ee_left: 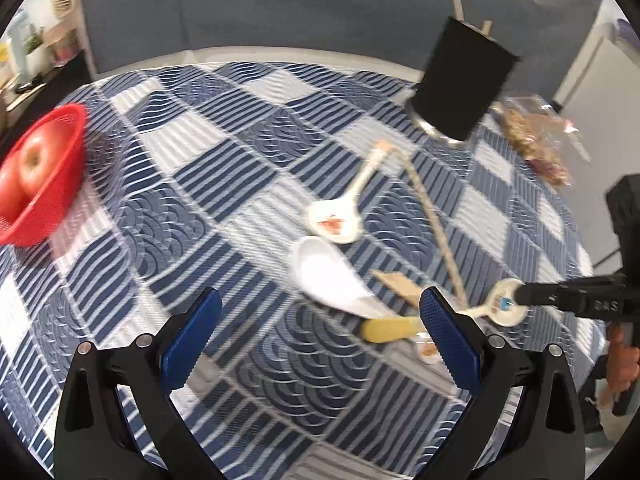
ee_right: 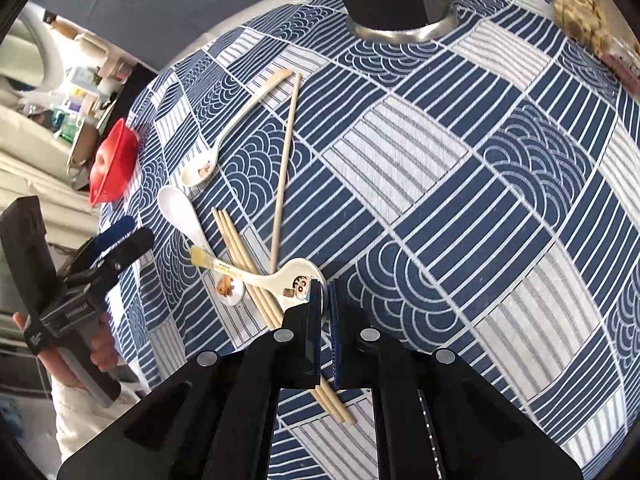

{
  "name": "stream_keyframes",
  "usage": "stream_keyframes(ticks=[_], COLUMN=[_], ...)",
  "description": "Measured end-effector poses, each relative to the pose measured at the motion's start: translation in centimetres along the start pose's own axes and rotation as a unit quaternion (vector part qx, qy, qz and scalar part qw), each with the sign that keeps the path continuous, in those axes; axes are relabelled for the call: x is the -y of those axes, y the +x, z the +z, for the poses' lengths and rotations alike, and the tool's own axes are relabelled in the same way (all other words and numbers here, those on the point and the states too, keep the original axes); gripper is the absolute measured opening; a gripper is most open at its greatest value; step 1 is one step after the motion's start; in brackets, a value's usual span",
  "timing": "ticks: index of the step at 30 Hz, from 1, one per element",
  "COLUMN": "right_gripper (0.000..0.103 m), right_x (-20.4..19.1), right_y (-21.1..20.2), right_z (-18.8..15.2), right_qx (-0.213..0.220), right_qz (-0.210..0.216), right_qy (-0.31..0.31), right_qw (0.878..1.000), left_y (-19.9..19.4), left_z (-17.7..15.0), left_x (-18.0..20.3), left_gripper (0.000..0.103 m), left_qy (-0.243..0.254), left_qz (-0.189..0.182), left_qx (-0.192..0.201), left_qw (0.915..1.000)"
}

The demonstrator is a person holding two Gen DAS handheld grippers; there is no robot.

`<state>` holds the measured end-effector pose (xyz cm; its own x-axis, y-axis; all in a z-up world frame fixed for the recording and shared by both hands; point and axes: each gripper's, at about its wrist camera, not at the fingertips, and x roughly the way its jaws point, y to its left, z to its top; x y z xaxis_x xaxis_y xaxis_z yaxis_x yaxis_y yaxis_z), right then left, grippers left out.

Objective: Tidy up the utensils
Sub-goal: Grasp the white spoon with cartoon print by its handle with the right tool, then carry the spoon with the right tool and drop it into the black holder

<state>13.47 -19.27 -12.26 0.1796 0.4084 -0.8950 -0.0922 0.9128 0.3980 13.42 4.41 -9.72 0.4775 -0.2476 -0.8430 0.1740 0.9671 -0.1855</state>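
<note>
From the left wrist, my left tongs (ee_left: 320, 332) stand wide apart above the white spoon (ee_left: 326, 274); no writing is readable. From the right wrist, my right tongs (ee_right: 325, 300) are clamped on the cartoon spoon (ee_right: 294, 280), its bowl resting on the worktop (ee_right: 460, 184) beside the chopsticks (ee_right: 244, 258).

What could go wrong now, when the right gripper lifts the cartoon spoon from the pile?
1. The right gripper pinches only the bowl rim of the cartoon spoon, so it may slip or swing.
2. Its handle crosses the chopsticks; lifting could scatter them.
3. The open left gripper hovers close and might collide.
</note>
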Motion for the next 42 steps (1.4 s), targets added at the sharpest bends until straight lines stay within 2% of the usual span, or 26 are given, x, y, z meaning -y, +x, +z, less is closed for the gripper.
stream_keyframes(ticks=[6,7,11,16,18,19,22,24,25,26,32,42], right_gripper=[0.004,0.004,0.004,0.004,0.004,0.004,0.005,0.005,0.005,0.005,0.005,0.005], right_x=[-0.3,-0.6,-1.1,-2.7,-3.3,-3.6,-4.3,-4.7,-4.8,-5.0,-5.8,-5.2], right_y=[-1.9,-2.2,-3.2,-4.8,-5.0,-5.3,-6.2,-7.1,-7.6,-8.1,-10.6,-16.3], right_z=[0.8,1.0,1.8,2.9,3.4,3.7,4.3,4.9,5.2,5.5,7.2,8.7], right_qx=[0.016,0.019,0.019,0.029,0.026,0.026,0.028,0.035,0.039,0.045,0.074,0.126], right_qz=[-0.010,-0.014,-0.024,-0.044,-0.056,-0.062,-0.062,-0.064,-0.068,-0.073,-0.084,-0.081], right_qy=[-0.035,-0.046,-0.072,-0.118,-0.135,-0.143,-0.161,-0.169,-0.172,-0.176,-0.189,-0.186], right_qw=[0.999,0.999,0.997,0.992,0.989,0.987,0.985,0.983,0.982,0.981,0.976,0.971], left_y=[0.1,0.3,0.7,1.7,2.1,2.4,3.2,3.5,3.4,3.2,1.9,-1.0], left_z=[0.1,0.1,0.5,0.9,1.3,1.5,2.3,2.9,3.0,3.3,5.1,8.9], left_x=[2.5,3.0,4.7,6.9,7.6,7.8,8.4,8.8,8.9,9.0,10.3,13.3], left_gripper=[0.097,0.097,0.097,0.097,0.097,0.093,0.072,0.058,0.041,0.028,0.023,0.022], left_qy=[0.047,0.054,0.084,0.127,0.139,0.140,0.146,0.148,0.150,0.149,0.145,0.174], left_qz=[-0.042,-0.059,-0.088,-0.114,-0.110,-0.111,-0.112,-0.134,-0.144,-0.153,-0.160,-0.138], left_qx=[-0.002,-0.005,-0.006,-0.025,-0.023,-0.026,-0.039,-0.049,-0.049,-0.047,-0.033,-0.010], left_qw=[0.9980,0.9968,0.9925,0.9849,0.9839,0.9836,0.9821,0.9787,0.9770,0.9759,0.9758,0.9750])
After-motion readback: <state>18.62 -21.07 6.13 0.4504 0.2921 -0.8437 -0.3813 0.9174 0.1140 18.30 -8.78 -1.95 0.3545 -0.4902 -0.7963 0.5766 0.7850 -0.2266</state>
